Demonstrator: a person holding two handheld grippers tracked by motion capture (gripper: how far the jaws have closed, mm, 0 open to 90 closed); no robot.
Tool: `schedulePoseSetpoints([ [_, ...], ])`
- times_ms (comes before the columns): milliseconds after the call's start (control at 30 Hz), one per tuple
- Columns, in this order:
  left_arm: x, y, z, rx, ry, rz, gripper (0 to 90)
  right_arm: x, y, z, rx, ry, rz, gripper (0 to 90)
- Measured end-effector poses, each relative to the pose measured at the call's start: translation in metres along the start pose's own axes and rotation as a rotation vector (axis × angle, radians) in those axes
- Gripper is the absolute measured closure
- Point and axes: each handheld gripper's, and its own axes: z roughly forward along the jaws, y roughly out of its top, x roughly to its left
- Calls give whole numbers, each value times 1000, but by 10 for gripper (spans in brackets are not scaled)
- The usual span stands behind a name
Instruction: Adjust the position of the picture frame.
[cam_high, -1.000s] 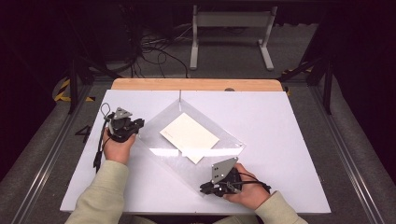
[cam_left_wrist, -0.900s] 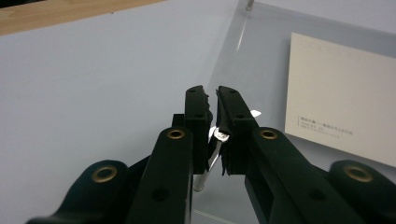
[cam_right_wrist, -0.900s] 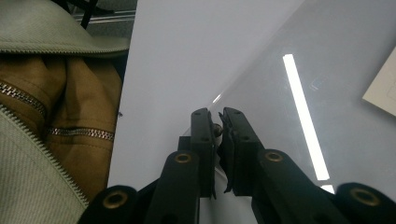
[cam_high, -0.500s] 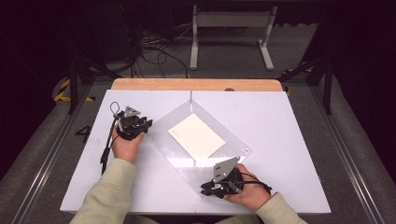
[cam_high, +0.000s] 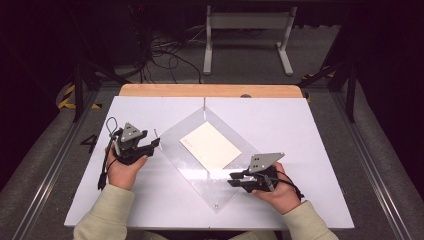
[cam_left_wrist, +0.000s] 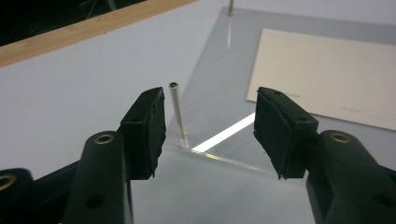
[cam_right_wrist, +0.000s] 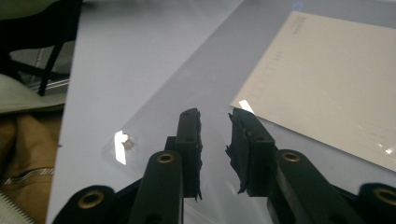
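2 grippers at a clear sheet, jaws parted.

The clear sheet (cam_high: 200, 150) lies cornerwise mid-table with a cream paper (cam_high: 210, 145) on it. The left gripper (cam_high: 154, 144), at the sheet's left corner, has just been opening, a thin metal pin (cam_left_wrist: 178, 114) standing between its jaws untouched. The right gripper (cam_high: 234, 179), over the near right edge, has been opening slightly, clasping nothing.

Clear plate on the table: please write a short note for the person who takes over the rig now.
Left gripper: open, jaws just opening, a thin metal pin at the clear plate corner between them, untouched.
Right gripper: slightly open, empty, over the plate's near edge.
The plate lies flat on the white table, covering the cream sheet.
Done: plate set down, apparently.
Left: unclear.
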Motion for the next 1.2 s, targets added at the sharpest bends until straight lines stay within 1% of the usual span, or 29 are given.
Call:
schedulePoseSetpoints([
  [33, -3, 2, -3, 8, -30, 12, 421, -4, -2, -3, -12, -17, 18, 698],
  [67, -6, 3, -9, 1, -51, 15, 403, -7, -3, -6, -19, -36, 38, 697],
  [100, -8, 3, -12, -8, -64, 11, 406, -11, -5, -10, -23, -63, 54, 702],
  [133, -11, 3, -15, -16, -85, 12, 408, -14, -6, -12, -25, -77, 63, 706],
  [167, -13, 2, -16, -13, -109, 17, 410, -17, -7, -15, -28, -93, 79, 712],
  [233, -17, 0, -17, -3, -132, 36, 429, -24, -9, -21, -32, -128, 105, 741],
  [300, -19, -4, -17, 11, -152, 73, 470, -30, -11, -26, -32, -158, 132, 753],
  [333, -19, -6, -17, 15, -156, 79, 485, -34, -12, -28, -33, -180, 147, 757],
  [367, -20, -9, -17, 14, -173, 85, 486, -36, -13, -30, -31, -196, 153, 759],
  [400, -19, -11, -18, 16, -182, 95, 491, -40, -14, -32, -24, -222, 166, 764],
  [433, -20, -14, -18, 12, -190, 89, 492, -44, -16, -34, -20, -238, 181, 765],
  [467, -20, -17, -18, 12, -202, 94, 490, -47, -17, -35, -18, -247, 195, 768],
  [500, -20, -19, -18, 11, -205, 99, 486, -52, -20, -37, -8, -267, 214, 773],
  [567, -21, -24, -18, 17, -220, 88, 488, -58, -23, -39, 7, -293, 231, 779],
  [633, -23, -28, -19, 21, -240, 76, 507, -65, -28, -43, 12, -323, 263, 785],
  [667, -24, -30, -20, 25, -243, 86, 511, -67, -29, -44, 15, -337, 269, 788],
  [700, -25, -31, -21, 28, -248, 82, 512, -70, -30, -46, 23, -351, 276, 790],
  [767, -27, -34, -22, 51, -250, 88, 512, -75, -33, -49, 43, -386, 276, 792],
  [833, -28, -36, -22, 72, -252, 83, 510, -79, -37, -50, 59, -417, 282, 794],
  [900, -28, -38, -23, 92, -248, 91, 511, -84, -41, -50, 75, -433, 286, 806],
  [967, -29, -39, -22, 111, -242, 101, 505, -87, -44, -49, 102, -447, 288, 813],
  [1000, -29, -40, -21, 118, -241, 97, 499, -89, -46, -48, 121, -455, 284, 816],
  [1033, -30, -41, -20, 124, -240, 88, 488, -90, -47, -48, 130, -458, 286, 815],
  [1100, -29, -43, -17, 141, -237, 90, 471, -92, -50, -45, 159, -459, 288, 805],
  [1133, -29, -43, -17, 145, -232, 92, 466, -93, -52, -45, 152, -456, 284, 807],
  [1167, -29, -44, -16, 150, -234, 86, 463, -93, -52, -45, 152, -454, 282, 815],
  [1200, -29, -44, -15, 152, -234, 87, 462, -93, -51, -45, 159, -437, 280, 848],
])
